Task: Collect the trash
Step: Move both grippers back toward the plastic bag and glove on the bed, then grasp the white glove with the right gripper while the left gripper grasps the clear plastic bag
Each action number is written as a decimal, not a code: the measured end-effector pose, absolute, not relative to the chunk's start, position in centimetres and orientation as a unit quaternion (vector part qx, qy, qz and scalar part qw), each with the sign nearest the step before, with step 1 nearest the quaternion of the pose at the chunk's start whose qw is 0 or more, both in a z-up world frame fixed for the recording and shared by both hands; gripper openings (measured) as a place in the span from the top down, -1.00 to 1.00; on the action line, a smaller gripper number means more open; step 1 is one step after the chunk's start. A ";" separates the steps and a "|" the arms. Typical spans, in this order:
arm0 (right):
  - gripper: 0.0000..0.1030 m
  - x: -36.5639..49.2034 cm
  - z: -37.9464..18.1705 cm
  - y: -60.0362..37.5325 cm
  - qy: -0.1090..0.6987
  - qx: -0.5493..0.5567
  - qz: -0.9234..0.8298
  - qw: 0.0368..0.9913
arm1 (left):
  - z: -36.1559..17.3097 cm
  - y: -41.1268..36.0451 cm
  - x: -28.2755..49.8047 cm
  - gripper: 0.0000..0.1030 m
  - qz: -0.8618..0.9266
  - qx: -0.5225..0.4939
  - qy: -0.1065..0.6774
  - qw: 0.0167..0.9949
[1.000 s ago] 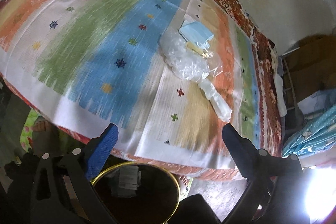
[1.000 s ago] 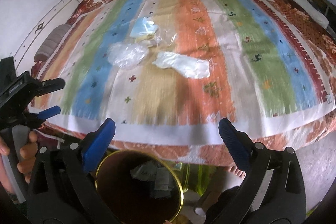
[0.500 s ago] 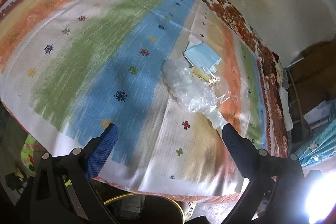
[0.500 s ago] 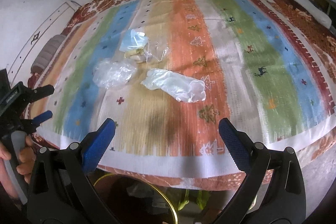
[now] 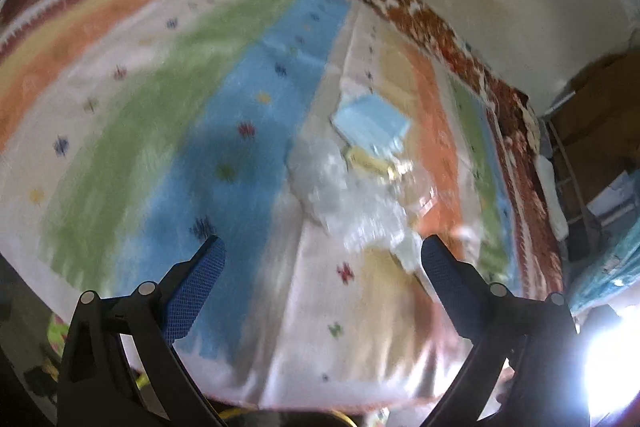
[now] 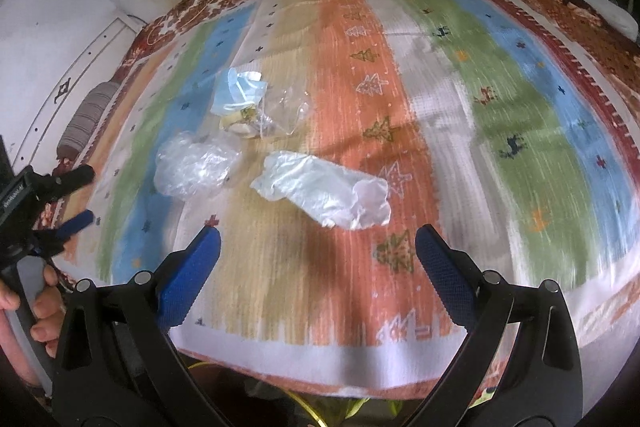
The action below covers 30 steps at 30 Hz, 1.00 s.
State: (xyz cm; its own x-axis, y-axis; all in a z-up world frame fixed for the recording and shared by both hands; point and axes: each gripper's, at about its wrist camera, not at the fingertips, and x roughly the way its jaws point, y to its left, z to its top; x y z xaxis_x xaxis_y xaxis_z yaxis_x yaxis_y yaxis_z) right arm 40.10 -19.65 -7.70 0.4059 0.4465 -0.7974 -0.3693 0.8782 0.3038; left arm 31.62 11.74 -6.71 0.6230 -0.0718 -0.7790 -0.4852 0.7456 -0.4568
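Trash lies mid-bed on a striped blanket (image 6: 460, 115). A white crumpled plastic glove (image 6: 324, 189) lies just beyond my right gripper (image 6: 316, 259), which is open and empty. To its left are a clear crumpled bag (image 6: 196, 169), a blue face mask (image 6: 238, 95) and a small clear wrapper with yellowish scraps (image 6: 276, 115). In the blurred left wrist view the clear bag (image 5: 336, 187) and blue mask (image 5: 372, 127) lie ahead of my open, empty left gripper (image 5: 320, 263). The left gripper also shows in the right wrist view (image 6: 76, 199).
A striped bolster (image 6: 88, 119) lies at the bed's far left edge by the white wall. A yellow bin rim (image 6: 304, 403) peeks below the bed's near edge. Shelving and a blue cloth (image 5: 600, 267) stand right of the bed.
Both grippers have moved forward over the bed towards the trash. The yellow-rimmed bin has dropped almost out of both views. Both stay open.
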 end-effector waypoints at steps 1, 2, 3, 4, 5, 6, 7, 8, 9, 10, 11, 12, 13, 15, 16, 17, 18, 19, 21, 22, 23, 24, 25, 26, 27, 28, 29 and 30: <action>-0.80 40.3 -7.9 -19.7 0.485 0.037 0.240 0.840 | -6.6 11.9 31.9 -0.86 0.126 -0.330 0.408 0.842; -0.78 40.6 -8.0 -19.7 0.481 0.035 0.236 0.843 | -6.7 12.1 32.2 -0.85 0.126 -0.329 0.407 0.843; -0.76 41.0 -8.2 -19.8 0.477 0.031 0.231 0.847 | -7.0 12.3 32.7 -0.84 0.121 -0.329 0.409 0.843; -0.71 41.3 -8.5 -19.8 0.476 0.027 0.228 0.849 | -7.2 12.3 32.8 -0.83 0.121 -0.328 0.411 0.842; -0.69 41.8 -8.9 -19.9 0.478 0.025 0.226 0.849 | -7.6 12.4 33.1 -0.81 0.120 -0.325 0.415 0.841; -0.68 42.1 -9.2 -19.9 0.480 0.024 0.226 0.847 | -7.9 12.4 33.1 -0.80 0.121 -0.324 0.416 0.841; -0.65 42.4 -9.6 -19.9 0.482 0.024 0.227 0.846 | -8.6 12.5 33.5 -0.79 0.120 -0.327 0.419 0.838; -0.64 42.6 -9.8 -19.9 0.482 0.023 0.229 0.845 | -9.2 12.7 33.7 -0.76 0.118 -0.334 0.422 0.835; -0.64 43.0 -10.3 -19.9 0.483 0.023 0.231 0.844 | -9.3 12.7 33.7 -0.74 0.117 -0.335 0.422 0.834; -0.63 43.2 -10.6 -20.0 0.483 0.025 0.231 0.844 | -10.0 12.8 33.9 -0.73 0.116 -0.343 0.426 0.829; -0.63 43.5 -10.9 -20.2 0.483 0.030 0.231 0.844 | -10.5 12.9 34.2 -0.70 0.116 -0.347 0.429 0.826; -0.63 43.7 -11.1 -20.3 0.483 0.037 0.232 0.843 | -10.9 12.8 34.4 -0.66 0.114 -0.348 0.430 0.825; -0.63 43.9 -11.3 -20.3 0.484 0.042 0.233 0.842 | -11.1 12.8 34.7 -0.63 0.111 -0.349 0.431 0.825; -0.63 44.4 -11.8 -20.3 0.486 0.048 0.236 0.840 | -11.3 12.5 35.2 -0.58 0.098 -0.350 0.429 0.827; -0.63 44.7 -12.0 -20.2 0.487 0.046 0.236 0.839 | -11.2 12.4 35.4 -0.57 0.094 -0.352 0.428 0.827; -0.63 44.9 -12.2 -20.0 0.488 0.042 0.237 0.839 | -11.3 12.3 35.7 -0.54 0.087 -0.354 0.427 0.828; -0.63 45.0 -12.4 -19.7 0.489 0.037 0.238 0.838 | -11.4 12.0 36.1 -0.51 0.078 -0.358 0.425 0.828; -0.62 45.1 -12.6 -19.6 0.488 0.033 0.239 0.838 | -11.3 11.8 36.3 -0.48 0.074 -0.358 0.424 0.828; -0.56 45.5 -13.0 -19.3 0.490 0.028 0.242 0.837 | -11.5 11.6 36.8 -0.40 0.067 -0.358 0.423 0.829; -0.51 45.6 -13.2 -19.2 0.491 0.028 0.243 0.836 | -11.7 11.4 37.2 -0.38 0.063 -0.358 0.424 0.829; -0.45 45.8 -13.4 -19.2 0.492 0.029 0.245 0.835 | -12.0 11.3 37.5 -0.35 0.061 -0.359 0.426 0.828; -0.39 46.1 -13.7 -19.1 0.494 0.032 0.246 0.833 | -12.3 11.4 37.6 -0.32 0.060 -0.359 0.427 0.828; -0.29 46.3 -13.9 -19.1 0.496 0.034 0.247 0.832 | -12.6 11.3 38.0 -0.30 0.057 -0.361 0.428 0.827; -0.19 46.5 -14.2 -19.1 0.498 0.035 0.248 0.830 | -12.8 11.3 38.1 -0.24 0.055 -0.362 0.428 0.826; -0.14 46.6 -14.5 -19.0 0.500 0.035 0.251 0.828 | -13.1 11.3 38.4 -0.18 0.052 -0.364 0.426 0.827; -0.05 46.7 -14.7 -18.9 0.502 0.033 0.255 0.826 | -13.3 11.3 38.5 -0.14 0.048 -0.366 0.426 0.826; 0.04 46.7 -15.0 -18.7 0.502 0.028 0.257 0.825 | -13.4 11.4 38.6 -0.04 0.047 -0.367 0.426 0.826; 0.10 46.6 -15.3 -18.5 0.503 0.018 0.256 0.825 | -13.6 11.4 38.5 0.09 0.045 -0.368 0.425 0.825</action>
State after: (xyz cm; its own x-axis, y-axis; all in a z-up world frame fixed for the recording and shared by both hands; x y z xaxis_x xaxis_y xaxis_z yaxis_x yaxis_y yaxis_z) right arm 46.64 -18.46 -15.31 0.3635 0.4400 -0.8212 -0.4046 0.8685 0.2863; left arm 38.54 11.37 -13.62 0.6339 -0.2389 -0.7356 -0.3877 0.7248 -0.5695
